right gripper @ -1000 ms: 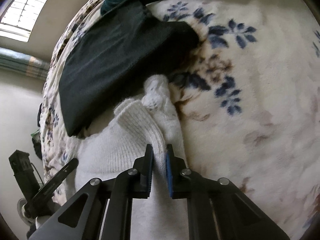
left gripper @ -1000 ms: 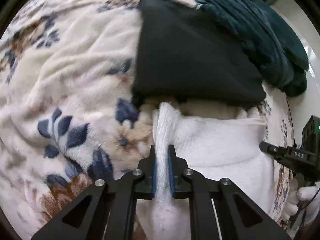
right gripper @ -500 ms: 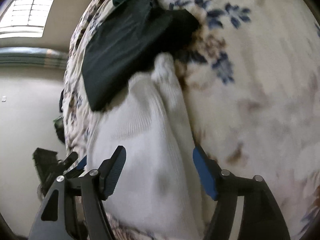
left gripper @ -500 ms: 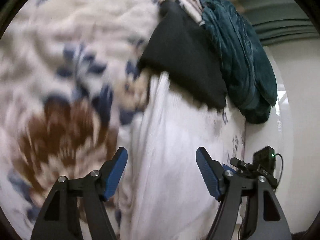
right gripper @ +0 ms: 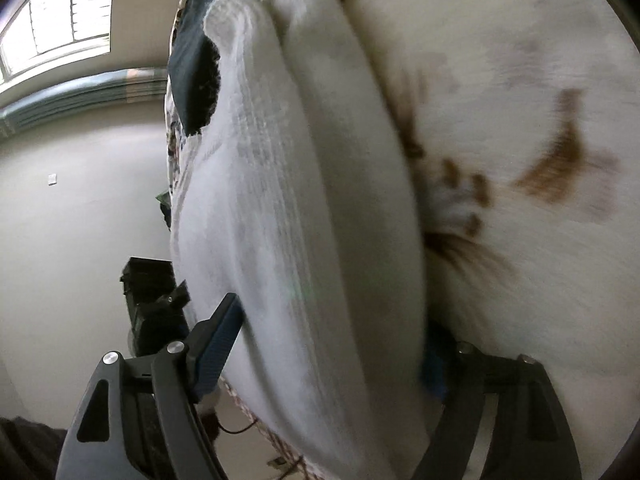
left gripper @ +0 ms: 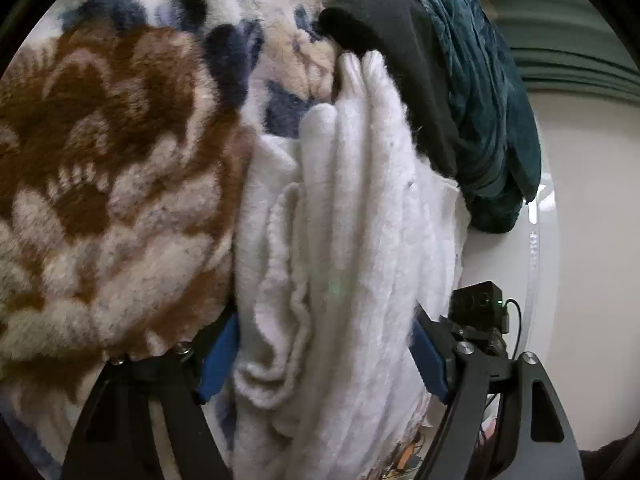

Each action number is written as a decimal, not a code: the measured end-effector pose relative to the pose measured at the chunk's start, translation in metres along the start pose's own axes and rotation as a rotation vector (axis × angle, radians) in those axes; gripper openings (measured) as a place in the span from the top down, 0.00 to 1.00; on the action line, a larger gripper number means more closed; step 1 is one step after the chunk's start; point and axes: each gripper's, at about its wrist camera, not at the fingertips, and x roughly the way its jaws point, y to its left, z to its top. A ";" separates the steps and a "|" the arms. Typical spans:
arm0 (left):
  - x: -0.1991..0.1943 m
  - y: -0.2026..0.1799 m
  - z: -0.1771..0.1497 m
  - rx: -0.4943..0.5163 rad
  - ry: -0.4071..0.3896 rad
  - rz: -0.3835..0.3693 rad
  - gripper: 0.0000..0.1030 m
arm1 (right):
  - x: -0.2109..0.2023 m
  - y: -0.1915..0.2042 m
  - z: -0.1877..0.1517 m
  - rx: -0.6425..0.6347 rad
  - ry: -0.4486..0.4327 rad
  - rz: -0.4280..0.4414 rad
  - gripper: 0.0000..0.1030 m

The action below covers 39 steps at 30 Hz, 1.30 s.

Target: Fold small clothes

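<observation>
While your two grippers hang low over it, the floral blanket fills most of both wrist views, cream plush with brown blooms and navy leaves; it is what carries all the clothes. Along its edge toward the wall lies the teal garment, bunched in deep folds, and against it, further in from that edge, sits the folded black garment, whose rounded corner touches the far tip of the white knit.

The white knit garment lies in a long folded bundle close to that same edge of the blanket, several thick layers side by side, its ribbed end up against the black piece. It rests loose on the blanket.

Your left gripper has its jaws spread wide, and they have just been opening. The near end of the white bundle lies between the blue pads, close against them, but the cloth is not pinched.

Your right gripper is likewise spread, its jaws having just been opening as well. The white knit runs between them; the one blue pad you can see clearly lies just at the cloth, the other is largely hidden behind the bundle and blurred. Neither tool holds anything. Each gripper's black body shows at the margin of the other's view.
</observation>
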 end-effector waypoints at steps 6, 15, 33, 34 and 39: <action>-0.009 -0.033 -0.014 0.153 -0.100 0.027 0.68 | -0.005 0.010 -0.011 -0.035 -0.058 -0.066 0.55; -0.035 -0.080 -0.025 0.229 -0.169 -0.006 0.70 | -0.036 0.042 -0.043 -0.054 -0.158 -0.096 0.65; -0.076 -0.224 0.091 0.387 -0.341 -0.129 0.70 | -0.162 0.197 0.029 -0.234 -0.391 -0.043 0.66; -0.074 -0.228 0.100 0.393 -0.349 -0.134 0.70 | -0.166 0.208 0.046 -0.250 -0.408 -0.043 0.66; -0.049 -0.234 0.171 0.396 -0.380 -0.129 0.70 | -0.160 0.245 0.125 -0.291 -0.454 -0.047 0.66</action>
